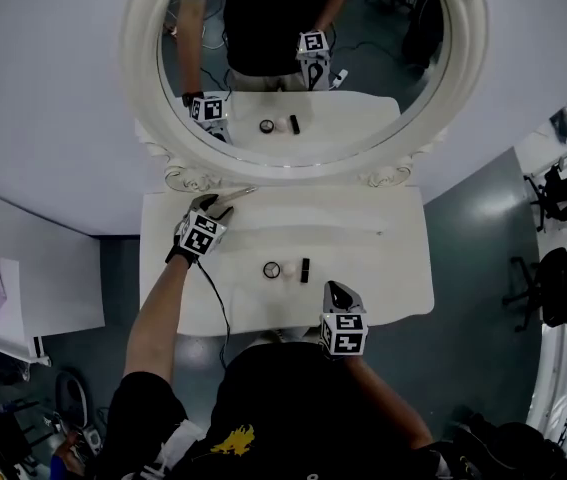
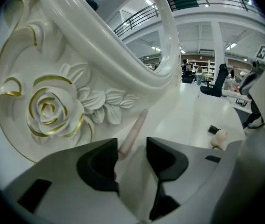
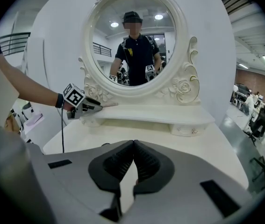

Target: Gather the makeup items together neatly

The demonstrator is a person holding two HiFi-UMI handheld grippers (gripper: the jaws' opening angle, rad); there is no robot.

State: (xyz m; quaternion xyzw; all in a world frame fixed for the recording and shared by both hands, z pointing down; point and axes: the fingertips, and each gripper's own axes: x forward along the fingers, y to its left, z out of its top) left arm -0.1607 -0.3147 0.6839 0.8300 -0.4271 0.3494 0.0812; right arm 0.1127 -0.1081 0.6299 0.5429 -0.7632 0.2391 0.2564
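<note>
At the left, the left hand-held gripper (image 2: 132,144) reaches to the raised shelf (image 1: 303,203) at the foot of the mirror, beside the carved rose (image 2: 53,108) on the frame. Its jaws stand partly apart around the near end of a slim pinkish stick (image 2: 135,128), probably a makeup pencil or brush handle. The stick lies flat on the shelf close to the frame and touches the left jaw, with a gap to the right jaw, so it is not yet clamped.

The stick looks light, stiff and smooth, and it would likely roll or swivel if nudged. A grip across its width, nearer the middle than the end, would keep it from tipping. The frame just beside it leaves little room, so the jaws should probably close gently and lift straight off the shelf.

In the middle of the worktop (image 1: 393,268), well apart from the stick, three small items sit in a short row, near one another: a round compact (image 1: 271,269), a pale round piece (image 1: 288,270) that may be a sponge, and a short black tube (image 1: 305,268). This looks like the gathering spot for the stick.

At the right, the right hand-held gripper (image 3: 133,148) hangs over the worktop's near edge, jaws pressed fully together with nothing between them.
</note>
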